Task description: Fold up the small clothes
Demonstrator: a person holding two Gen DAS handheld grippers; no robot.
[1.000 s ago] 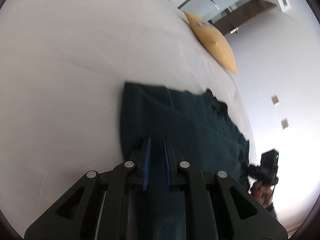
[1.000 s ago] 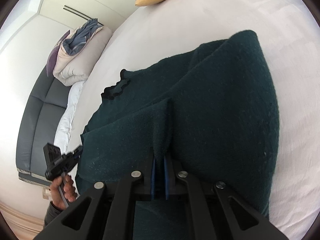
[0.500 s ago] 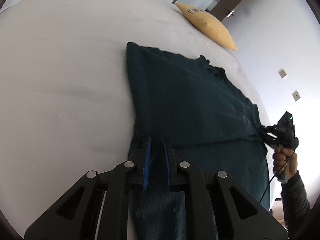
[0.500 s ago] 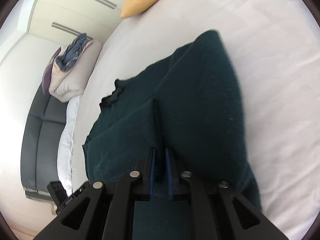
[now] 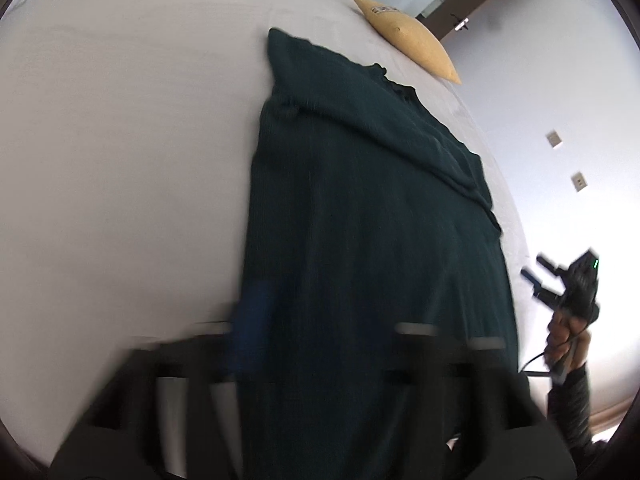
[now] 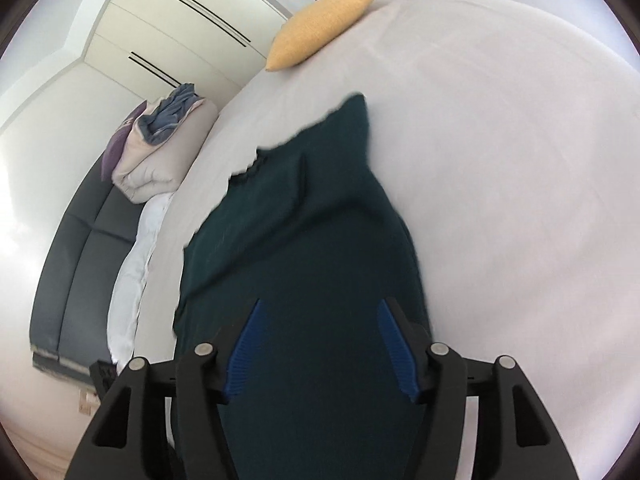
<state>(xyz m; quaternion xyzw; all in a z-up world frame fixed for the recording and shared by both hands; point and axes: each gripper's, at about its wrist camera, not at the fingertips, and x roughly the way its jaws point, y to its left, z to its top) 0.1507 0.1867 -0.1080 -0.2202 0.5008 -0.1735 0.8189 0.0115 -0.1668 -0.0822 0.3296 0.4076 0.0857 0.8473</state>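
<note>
Right gripper (image 6: 320, 344): jaws spread wide, blue pads either side of the dark green sweater (image 6: 304, 240), holding nothing. Left gripper (image 5: 336, 320): blurred, blue pad at the sweater's left edge, jaws apparently apart. Sweater: flat on the white bed (image 6: 500, 160), one sleeve folded across the body. Yellow cushion (image 6: 320, 28): far end of bed. Bedding pile (image 6: 160, 148): on grey sofa (image 6: 76, 280).

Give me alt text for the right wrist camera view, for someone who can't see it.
The right gripper, jaws wide open, hangs over a dark green garment spread on a white bed. A yellow pillow lies at the far edge.
</note>
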